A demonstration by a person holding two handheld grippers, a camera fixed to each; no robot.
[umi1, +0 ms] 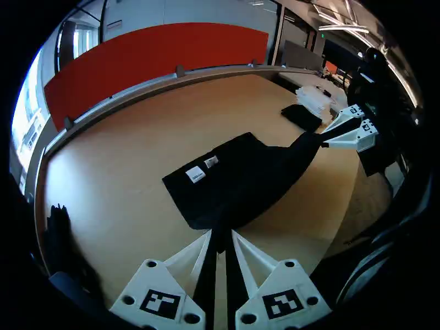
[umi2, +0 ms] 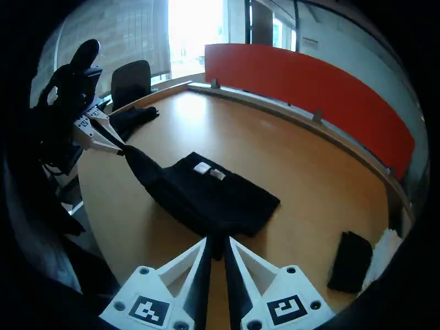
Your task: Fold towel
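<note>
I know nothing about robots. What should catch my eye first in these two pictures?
A black towel lies in the middle of the wooden table, one side stretched between two white claws. The left claw pinches one end and the right claw pinches the other. Behind the table runs a bright red panel.
</note>
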